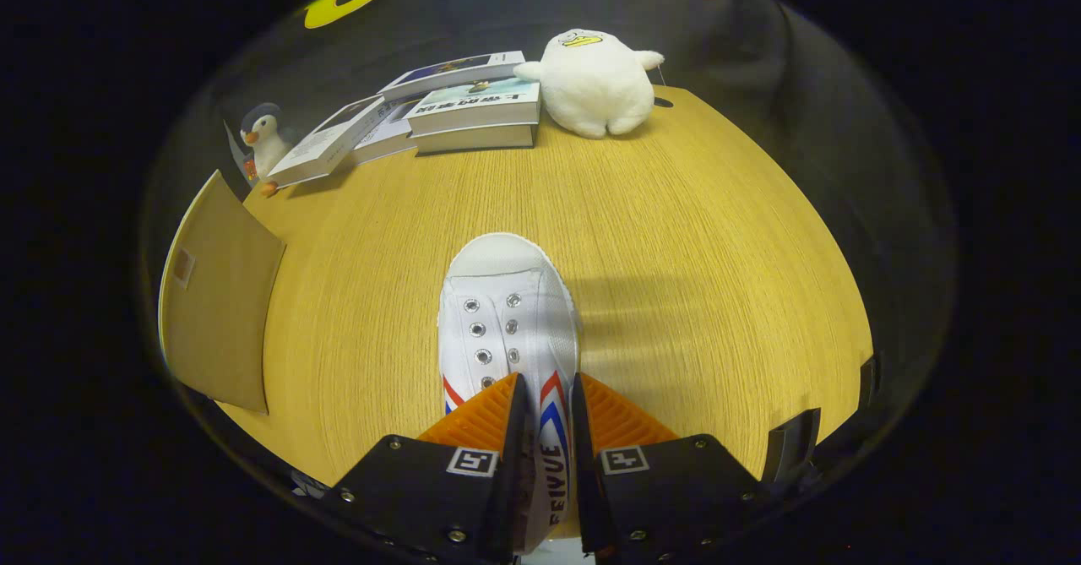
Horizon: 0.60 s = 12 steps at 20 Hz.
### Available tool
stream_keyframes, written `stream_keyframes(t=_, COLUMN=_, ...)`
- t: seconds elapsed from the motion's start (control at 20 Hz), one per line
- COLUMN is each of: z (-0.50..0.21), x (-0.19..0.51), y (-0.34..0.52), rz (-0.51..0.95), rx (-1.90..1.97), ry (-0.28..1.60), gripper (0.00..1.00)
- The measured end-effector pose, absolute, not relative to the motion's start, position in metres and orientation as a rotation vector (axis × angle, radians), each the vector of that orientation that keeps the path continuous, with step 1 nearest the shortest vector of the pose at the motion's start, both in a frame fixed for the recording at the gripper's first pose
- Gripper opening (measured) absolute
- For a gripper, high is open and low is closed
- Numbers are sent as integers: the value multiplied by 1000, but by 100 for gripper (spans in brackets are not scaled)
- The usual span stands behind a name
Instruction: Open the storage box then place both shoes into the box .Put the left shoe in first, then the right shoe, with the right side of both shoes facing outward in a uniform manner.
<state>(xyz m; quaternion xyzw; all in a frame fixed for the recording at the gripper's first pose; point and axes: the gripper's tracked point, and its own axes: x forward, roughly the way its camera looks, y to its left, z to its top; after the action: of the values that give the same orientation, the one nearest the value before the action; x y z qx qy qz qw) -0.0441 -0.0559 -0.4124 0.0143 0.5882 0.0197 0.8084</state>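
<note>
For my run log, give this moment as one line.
tongs: shut on white shoe side wall | shoe: toe pointing ahead, over wooden table | box flap: beside

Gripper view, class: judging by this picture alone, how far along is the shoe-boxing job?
Done: a brown cardboard flap stands to one side of the fingers, possibly the opened box's lid; the box's inside is hidden. In hand: the gripper is shut on a white shoe, fingers pinching its side wall, toe pointing ahead over the wooden table. Left: placing this shoe in the box. Which shoe it is, I cannot tell.
</note>
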Motion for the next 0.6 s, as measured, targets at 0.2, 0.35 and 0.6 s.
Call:
stream_keyframes(t=0.2, z=-410, x=-45, y=-59, rz=-29, rx=96, ry=1253, gripper=3)
stream_keyframes(t=0.35, z=-400, x=-47, y=-54, rz=-71, rx=225, ry=1245, gripper=2)
stream_keyframes(t=0.6, z=-378, x=-49, y=-37, rz=-66, rx=357, ry=1260, gripper=0)
